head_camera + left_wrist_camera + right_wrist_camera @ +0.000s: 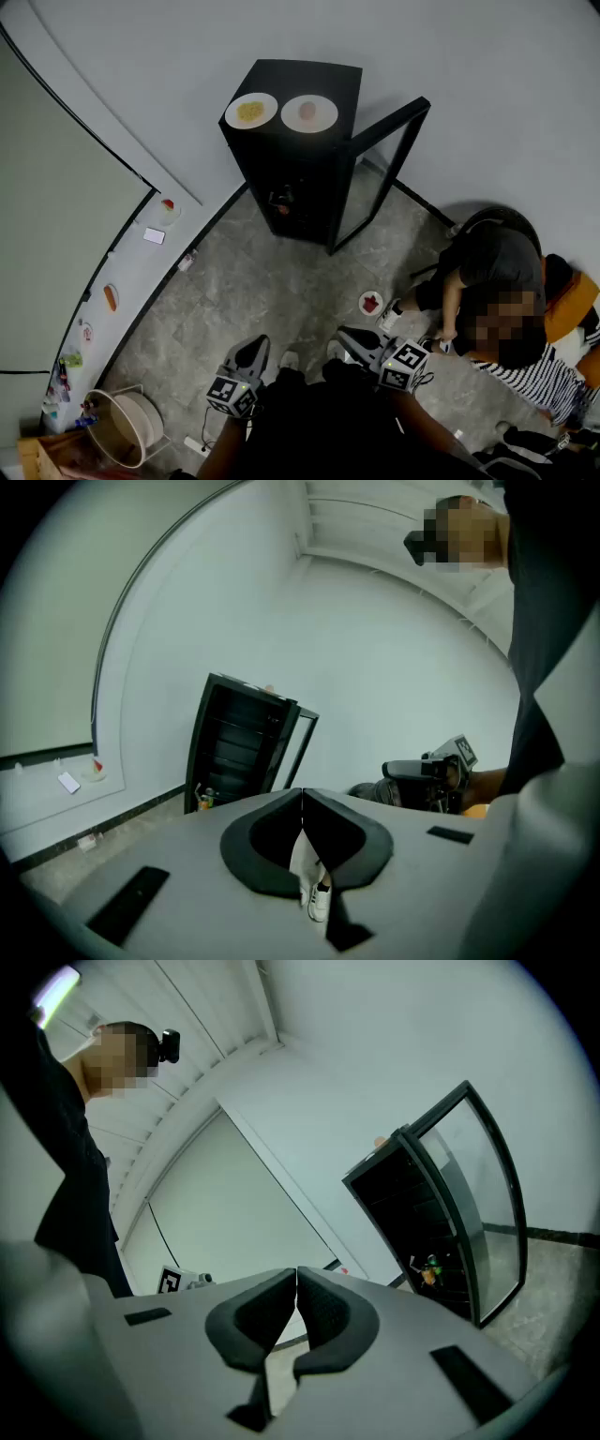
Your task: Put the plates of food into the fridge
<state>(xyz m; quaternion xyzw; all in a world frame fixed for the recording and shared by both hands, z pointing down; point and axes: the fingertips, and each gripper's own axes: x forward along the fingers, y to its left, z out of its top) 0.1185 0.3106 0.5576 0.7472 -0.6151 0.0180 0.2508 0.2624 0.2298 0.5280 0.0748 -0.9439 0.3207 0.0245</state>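
**Head view, approach stage.** The left gripper (254, 347) and the right gripper (349, 336) are each pressed together on nothing. Both are held low over the grey floor (253, 281), well apart from the black fridge (281, 178), whose glass door (380, 169) stands open. 2 plates rest on the fridge top: a plate of yellow food (250, 111) and, just beside it, a plate of pink food (308, 112). A plate of red food (370, 303) lies on the floor near a crouching person (492, 272). No plate shows on the dark shelves.

**Judged technique:** spread 1 claw before arrival, pinch a plate by its rim, keep it level, and clear the door edge on entry.
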